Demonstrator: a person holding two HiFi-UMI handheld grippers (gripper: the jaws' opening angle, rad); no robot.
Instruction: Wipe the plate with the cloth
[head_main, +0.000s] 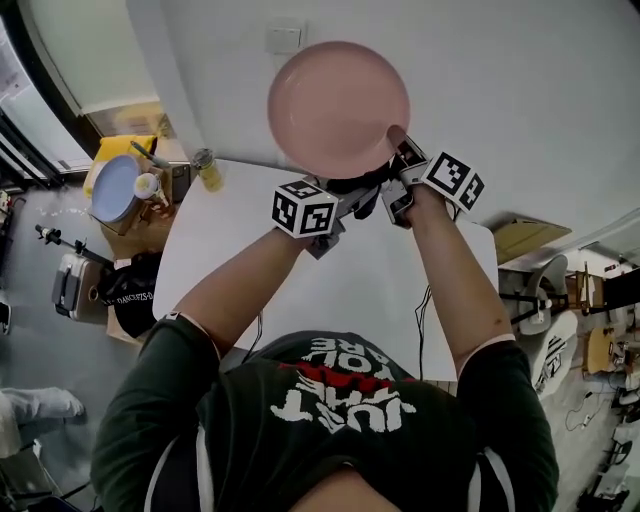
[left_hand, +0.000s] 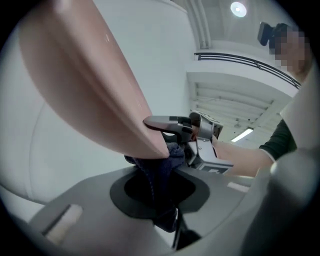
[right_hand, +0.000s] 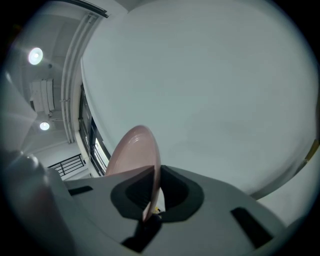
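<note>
Right gripper (right_hand: 151, 212): jaws nearly closed, pinching rim of pink plate (head_main: 335, 105). Plate held on edge in front of wall, well above white table (head_main: 330, 290), so face stands free for wiping. Left gripper (left_hand: 160, 200): closed on dark blue cloth (left_hand: 150, 167), wad poking past jaws, touching plate's lower part near right gripper. Likely wiping stroke starting; single-edge grip may let plate swing.

I'm seeing the plate (head_main: 338, 108) showing as smooth, hard pink ware with a soft sheen, while the cloth (left_hand: 150, 172) is looking like a dark, coarse ribbed knit. The left gripper (left_hand: 160, 167) and right gripper (right_hand: 150, 202) are presenting matt grey plastic shells, and the table (head_main: 300, 290) is reading as smooth matt white.
</note>
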